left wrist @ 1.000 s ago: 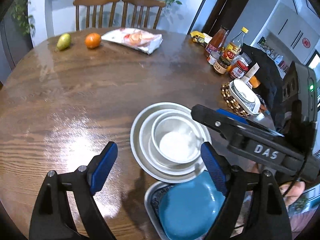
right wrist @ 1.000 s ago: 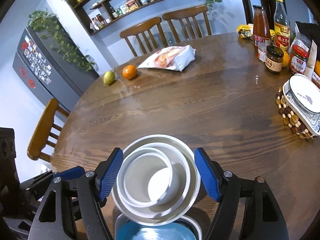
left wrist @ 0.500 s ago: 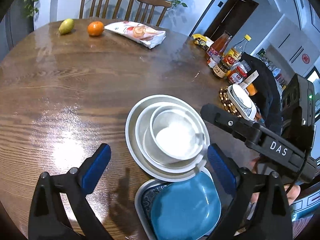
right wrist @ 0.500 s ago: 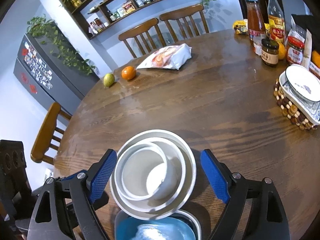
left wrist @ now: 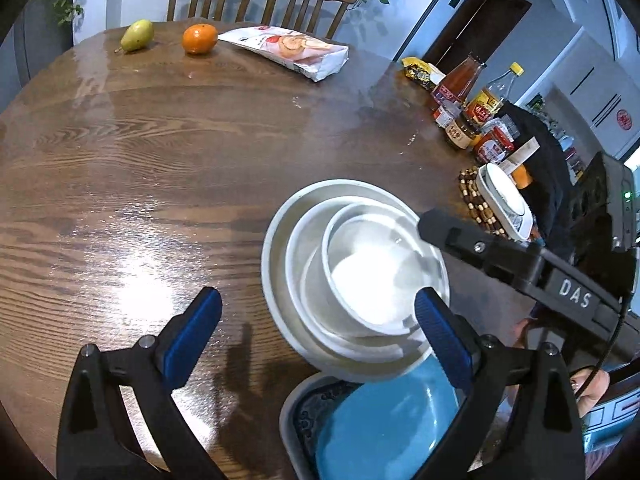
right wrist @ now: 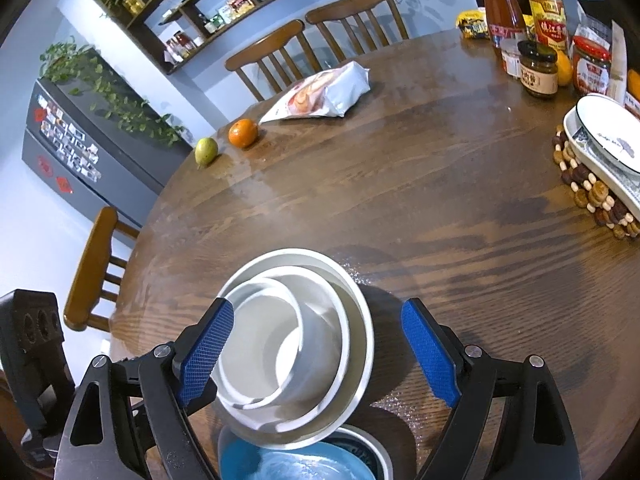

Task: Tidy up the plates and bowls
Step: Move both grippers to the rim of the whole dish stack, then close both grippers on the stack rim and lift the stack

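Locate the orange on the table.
The orange sits at the table's far edge, between the green pear and the snack bag, in both views.

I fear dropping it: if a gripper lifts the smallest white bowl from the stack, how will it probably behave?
The smallest white bowl looks glazed and rigid, so probably slippery and breakable. It sits off-centre in the larger bowl, so it may slide there if nudged.
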The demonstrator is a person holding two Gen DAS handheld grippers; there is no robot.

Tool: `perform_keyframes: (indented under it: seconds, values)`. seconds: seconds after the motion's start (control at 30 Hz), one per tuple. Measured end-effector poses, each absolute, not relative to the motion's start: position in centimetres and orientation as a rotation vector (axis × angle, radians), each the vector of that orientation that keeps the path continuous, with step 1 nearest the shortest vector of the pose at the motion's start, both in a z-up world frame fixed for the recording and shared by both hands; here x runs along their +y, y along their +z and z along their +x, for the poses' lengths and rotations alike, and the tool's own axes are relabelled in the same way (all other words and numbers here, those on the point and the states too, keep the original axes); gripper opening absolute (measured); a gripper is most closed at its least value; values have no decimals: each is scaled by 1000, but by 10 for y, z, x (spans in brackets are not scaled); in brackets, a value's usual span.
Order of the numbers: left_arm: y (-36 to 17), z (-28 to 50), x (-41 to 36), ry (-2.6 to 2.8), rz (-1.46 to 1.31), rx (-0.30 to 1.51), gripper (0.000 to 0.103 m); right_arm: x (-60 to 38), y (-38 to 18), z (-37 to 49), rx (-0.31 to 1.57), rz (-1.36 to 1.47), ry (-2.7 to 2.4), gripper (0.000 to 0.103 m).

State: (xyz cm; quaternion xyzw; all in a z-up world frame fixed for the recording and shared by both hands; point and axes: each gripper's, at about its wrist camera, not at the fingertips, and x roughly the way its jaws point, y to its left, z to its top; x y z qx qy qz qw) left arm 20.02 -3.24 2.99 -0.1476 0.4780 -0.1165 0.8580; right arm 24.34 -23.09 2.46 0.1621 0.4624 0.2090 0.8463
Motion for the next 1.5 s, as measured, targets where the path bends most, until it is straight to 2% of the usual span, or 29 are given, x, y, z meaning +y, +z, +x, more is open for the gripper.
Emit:
perform_keyframes:
  seconds: [1.07, 1.27, 1.33, 1.37, 1.4, 1.5]
  values:
    - [0, 222, -42, -307, -414, 1093, 96, -219, -16, 266, 1086, 449, 567, 87]
    - [-4, 225, -43, -323, -434, 1100, 89, -219, -21, 268, 1092, 468, 567, 87]
    - [-5, 226, -44, -327, -440, 1102, 88, -218, -23, 269, 1099, 473, 576, 78]
    - [-6, 226, -44, -330, -443, 1101, 83, -218, -24, 270, 1102, 481, 581, 76]
    - [-6, 226, -44, -337, -446, 1104, 79, -218, -25, 271, 1108, 491, 588, 76]
    - [-6, 226, -46, -330, -445, 1101, 78, -218, -26, 271, 1109, 500, 604, 74]
